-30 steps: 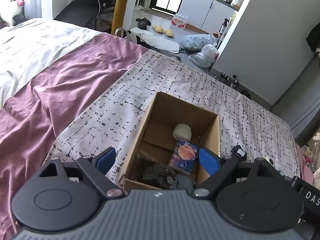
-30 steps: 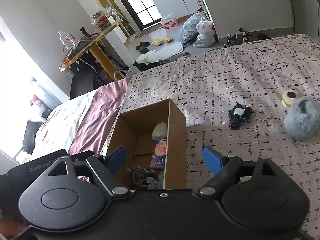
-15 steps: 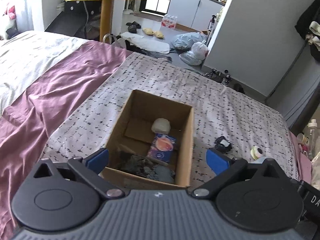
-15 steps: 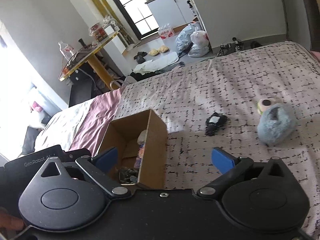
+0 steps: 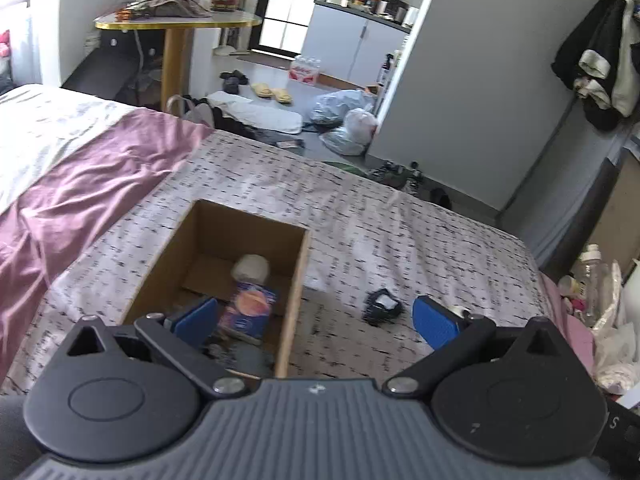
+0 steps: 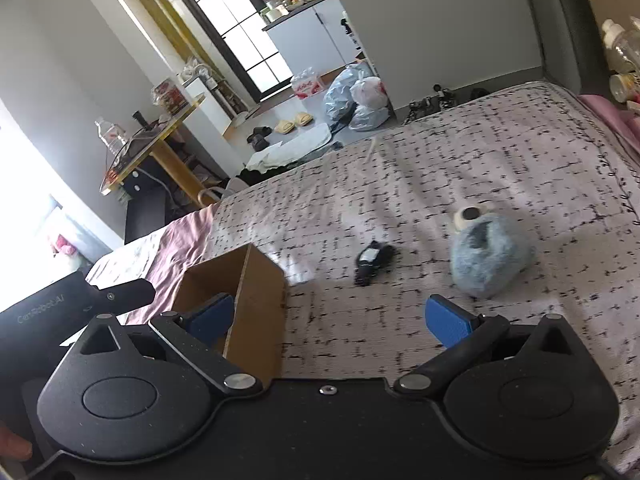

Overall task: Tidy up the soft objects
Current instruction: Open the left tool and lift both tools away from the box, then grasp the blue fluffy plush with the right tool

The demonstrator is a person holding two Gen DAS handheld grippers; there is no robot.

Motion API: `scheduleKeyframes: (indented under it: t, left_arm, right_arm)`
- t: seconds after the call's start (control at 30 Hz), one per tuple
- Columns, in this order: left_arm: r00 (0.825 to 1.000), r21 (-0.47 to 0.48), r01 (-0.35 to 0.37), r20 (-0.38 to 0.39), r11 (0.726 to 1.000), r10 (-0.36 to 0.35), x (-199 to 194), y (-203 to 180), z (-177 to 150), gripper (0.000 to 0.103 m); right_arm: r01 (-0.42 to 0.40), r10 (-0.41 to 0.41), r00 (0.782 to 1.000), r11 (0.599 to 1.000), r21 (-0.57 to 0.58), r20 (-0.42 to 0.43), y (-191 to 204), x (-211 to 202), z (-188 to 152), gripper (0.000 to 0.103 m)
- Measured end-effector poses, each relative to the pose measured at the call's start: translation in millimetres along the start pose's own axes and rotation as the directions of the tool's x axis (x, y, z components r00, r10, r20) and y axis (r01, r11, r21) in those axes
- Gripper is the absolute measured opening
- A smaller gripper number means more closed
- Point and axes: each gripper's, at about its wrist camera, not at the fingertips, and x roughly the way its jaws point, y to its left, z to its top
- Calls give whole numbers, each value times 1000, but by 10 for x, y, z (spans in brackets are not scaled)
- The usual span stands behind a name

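Note:
An open cardboard box (image 5: 298,272) (image 6: 260,292) sits on the patterned bedspread. Inside lie a white soft ball (image 5: 251,267), a purple packet (image 5: 250,310) and dark items near the front wall. A black soft item (image 5: 380,306) (image 6: 374,258) lies on the bed right of the box. A fluffy blue-grey plush (image 6: 490,256) lies further right, with a small round cream thing (image 6: 466,216) behind it. My left gripper (image 5: 314,318) is open and empty above the box's right wall. My right gripper (image 6: 328,316) is open and empty, above the bed right of the box.
A pink sheet (image 5: 80,176) covers the bed left of the box. Beyond the bed's far edge are a yellow-rimmed table (image 5: 176,20), plastic bags (image 5: 344,116) and slippers on the floor. Bottles and clutter (image 5: 592,280) stand at the bed's right side.
Both grippers have pulled back and swung right, so the box now sits lower left and the black item and plush come into view. Both jaws have opened wider.

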Motion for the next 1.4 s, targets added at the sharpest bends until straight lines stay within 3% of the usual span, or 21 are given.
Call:
scheduleKeyframes:
  t: [0.5, 0.67, 0.8, 0.97, 1.4]
  left_arm:
    - [997, 92, 49, -70, 995, -43, 246, -590, -278, 103]
    - [1000, 120, 3, -31, 993, 0, 291, -765, -333, 103]
    - [999, 152, -4, -33, 988, 9, 398, -899, -360, 103]
    - [998, 144, -22, -58, 989, 31, 587, -1014, -392, 103]
    - [992, 153, 29, -128, 988, -9, 1170, -1298, -486, 100]
  right_arm:
    - [57, -57, 998, 998, -6, 9, -642, -197, 51, 103]
    - [112, -113, 992, 994, 13, 52, -865, -167, 11, 102]
    - [79, -84, 996, 990, 115, 42, -1136, -105, -25, 95]
    - [57, -66, 997, 978, 199, 36, -1378, -32, -8, 95]
    - [8, -20, 999, 953, 304, 35, -1697, 351, 38, 65]
